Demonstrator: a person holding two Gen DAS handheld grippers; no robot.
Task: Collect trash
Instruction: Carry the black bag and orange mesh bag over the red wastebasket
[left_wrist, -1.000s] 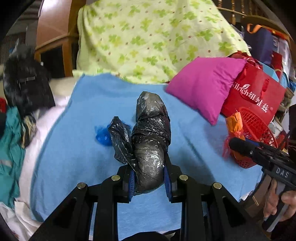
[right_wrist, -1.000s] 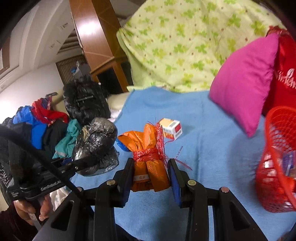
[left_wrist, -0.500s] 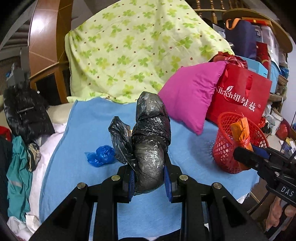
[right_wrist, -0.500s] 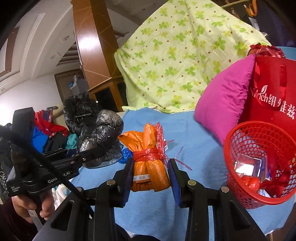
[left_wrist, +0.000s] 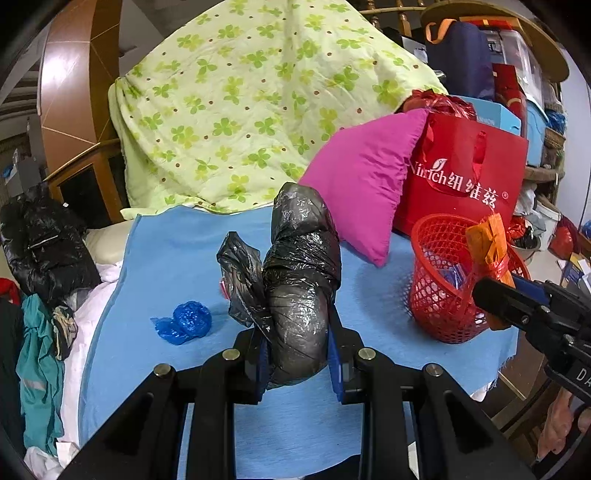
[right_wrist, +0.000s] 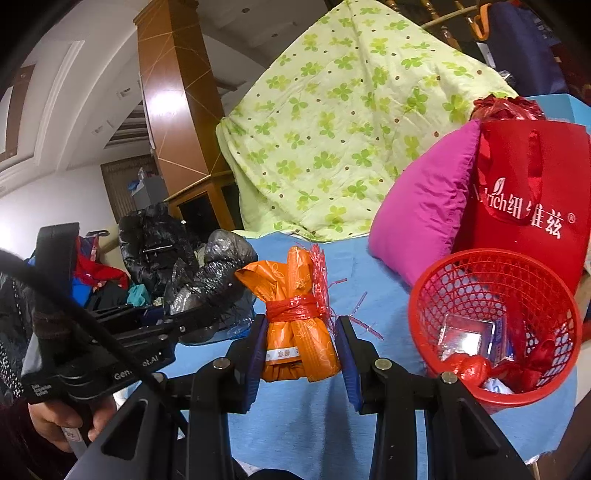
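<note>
Transport step: left gripper (left_wrist: 298, 354) clamps black bag bundle (left_wrist: 301, 280), right gripper (right_wrist: 301, 354) clamps orange bundle (right_wrist: 299, 314); next, release over red basket (right_wrist: 495, 325).

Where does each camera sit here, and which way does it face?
Left wrist: on the left gripper, looking along its jaws, shut on a crumpled black plastic bag, over the blue cloth.
Right wrist: on the right gripper, jaws shut on an orange wrapped bundle; a hand shows lower left.
Shared: the red mesh basket, magenta pillow and both bundles.
</note>
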